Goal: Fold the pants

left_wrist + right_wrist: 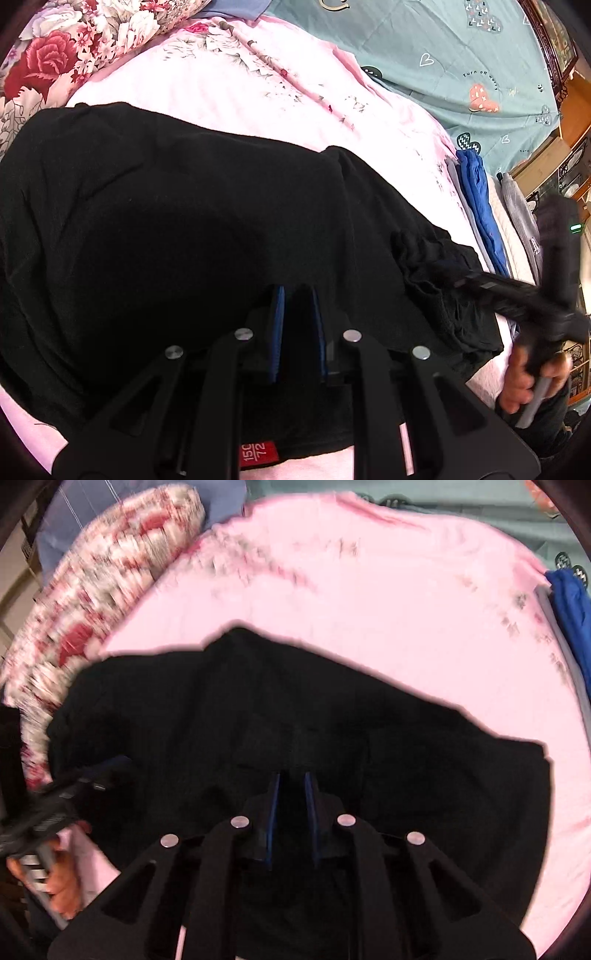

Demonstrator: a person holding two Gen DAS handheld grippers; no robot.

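Observation:
Black pants (166,221) lie spread across a pink sheet (240,92), a red size label (258,455) showing at their near edge. My left gripper (297,291) points down onto the cloth. Its blue pads stand close together with black fabric between them. At the right, my right gripper (458,278) is blurred, and its tip rests at the gathered waistband. In the right wrist view the pants (406,775) fill the lower half. There the right gripper (293,775) has its pads narrow on dark cloth. The left gripper (118,764) shows at the left edge, held by a hand (62,878).
A floral pillow (74,48) lies at the far left. Folded blue and grey garments (480,206) are stacked at the right beside a grey piece (521,214). A teal blanket (443,55) covers the far right. Wooden furniture stands beyond the bed's right edge.

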